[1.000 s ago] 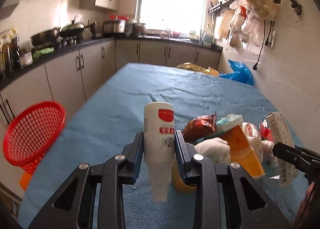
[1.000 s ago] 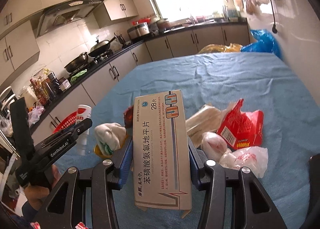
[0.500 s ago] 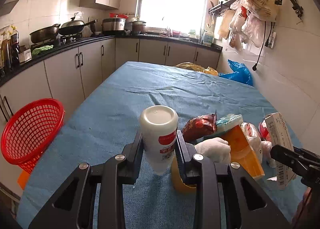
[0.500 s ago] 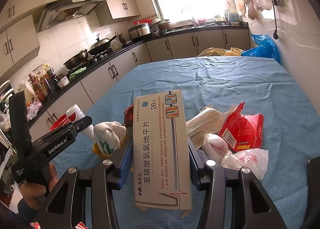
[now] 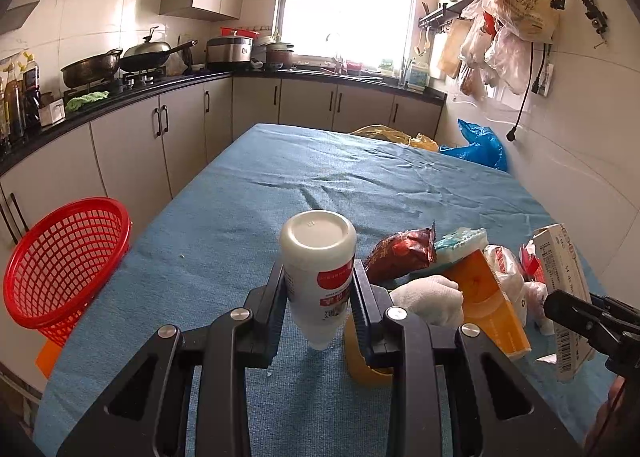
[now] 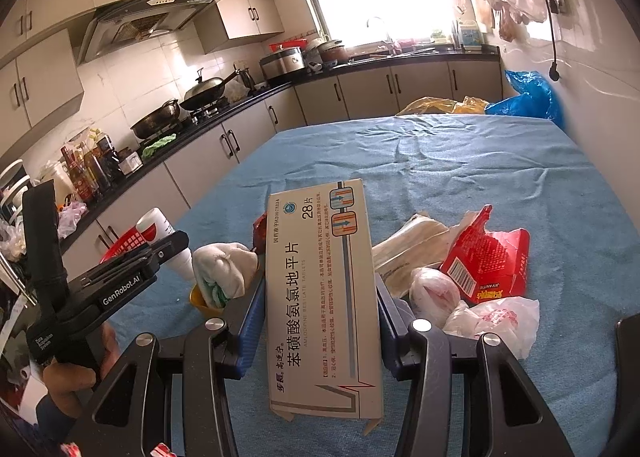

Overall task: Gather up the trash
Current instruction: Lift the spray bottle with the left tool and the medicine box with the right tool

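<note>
Left wrist view: a red plastic mesh basket (image 5: 66, 263) stands off the left edge of the desk (image 5: 360, 185), with nothing visible inside it. The left gripper (image 5: 319, 293) has its jaws closed on a white plastic bottle with a red label (image 5: 318, 275), held base toward the camera above the blue cloth. In the right wrist view, the right gripper (image 6: 320, 299) clamps a flat white cardboard medicine box printed with Chinese text (image 6: 322, 297). Nearby on the desk lie a torn red carton (image 6: 486, 257), crumpled white plastic bags (image 6: 492, 317), a dark red snack wrapper (image 5: 402, 255) and an orange box (image 5: 490, 305). Kitchen cabinets and a bright window surround the desk.
</note>
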{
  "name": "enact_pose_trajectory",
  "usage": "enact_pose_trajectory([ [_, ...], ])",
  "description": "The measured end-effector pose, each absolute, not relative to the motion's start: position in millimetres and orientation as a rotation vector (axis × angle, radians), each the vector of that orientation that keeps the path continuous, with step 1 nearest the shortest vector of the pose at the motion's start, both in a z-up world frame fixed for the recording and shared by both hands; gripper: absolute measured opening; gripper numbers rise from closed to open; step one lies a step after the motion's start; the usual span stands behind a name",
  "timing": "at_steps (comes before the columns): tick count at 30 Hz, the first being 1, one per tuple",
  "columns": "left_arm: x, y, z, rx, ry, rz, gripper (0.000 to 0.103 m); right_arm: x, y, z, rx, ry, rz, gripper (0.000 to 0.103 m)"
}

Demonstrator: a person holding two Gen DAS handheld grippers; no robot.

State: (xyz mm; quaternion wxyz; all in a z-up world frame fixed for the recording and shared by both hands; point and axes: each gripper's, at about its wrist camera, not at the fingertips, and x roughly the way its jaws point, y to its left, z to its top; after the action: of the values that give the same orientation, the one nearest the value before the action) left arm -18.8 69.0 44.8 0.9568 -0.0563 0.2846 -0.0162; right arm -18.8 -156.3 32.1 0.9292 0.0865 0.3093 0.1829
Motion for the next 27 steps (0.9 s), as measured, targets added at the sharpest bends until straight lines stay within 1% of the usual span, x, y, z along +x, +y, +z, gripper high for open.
enact_pose_trajectory([
  [18,-22,69,48,-0.098,0.57,-0.021,0.029,-14,-158,29,0.174,0.649,0.332,0.053],
  [27,-33,73,51,-0.075,0.582,-0.004,0.029,-20,-155,38,0.199,0.655,0.327,0.053],
])
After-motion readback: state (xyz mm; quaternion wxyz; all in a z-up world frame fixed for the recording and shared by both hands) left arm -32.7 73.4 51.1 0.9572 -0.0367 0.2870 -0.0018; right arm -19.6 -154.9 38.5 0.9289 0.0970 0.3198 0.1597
